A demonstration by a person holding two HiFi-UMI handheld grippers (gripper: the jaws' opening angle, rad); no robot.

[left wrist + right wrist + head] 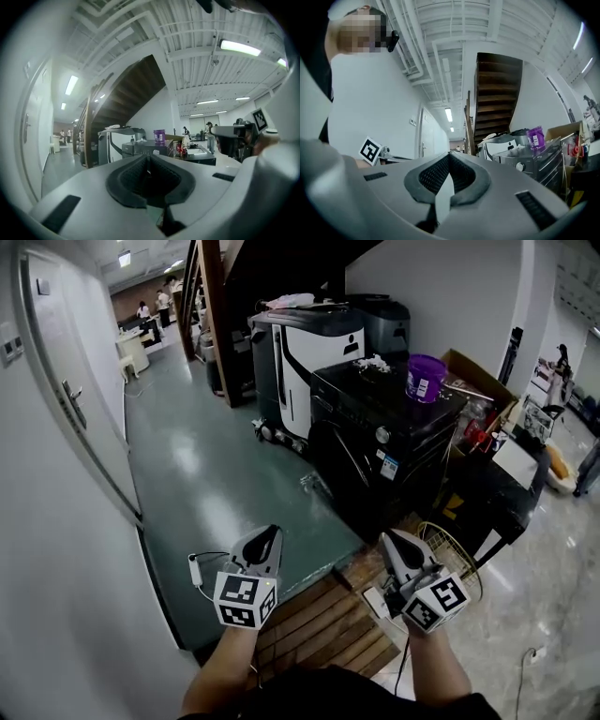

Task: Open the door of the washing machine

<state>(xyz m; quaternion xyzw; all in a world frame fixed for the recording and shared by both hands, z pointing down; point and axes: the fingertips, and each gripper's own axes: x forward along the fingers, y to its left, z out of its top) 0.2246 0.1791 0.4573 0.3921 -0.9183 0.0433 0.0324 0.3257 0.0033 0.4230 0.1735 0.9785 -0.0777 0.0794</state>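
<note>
Black washing machine (384, 442) sits well ahead of me, a bit right of centre, with a purple cup (426, 377) on top. Its round door (339, 463) faces out over the green floor (216, 474) and looks shut from here.

Left hand-held gripper (273, 532) and right hand-held gripper (390, 537) are both down low near my body, over some wooden slats (319, 624). Both have their jaws pressed together with nothing between them.

So I'd say the task hasn't really started, this is just the approach. My plan would be to walk in close, pick one hand-held gripper and open it before reaching the door. I can't make out where the handle is from here, so I'd find it first. Then grab it squarely and pull along the hinge's arc instead of yanking straight back.
</note>
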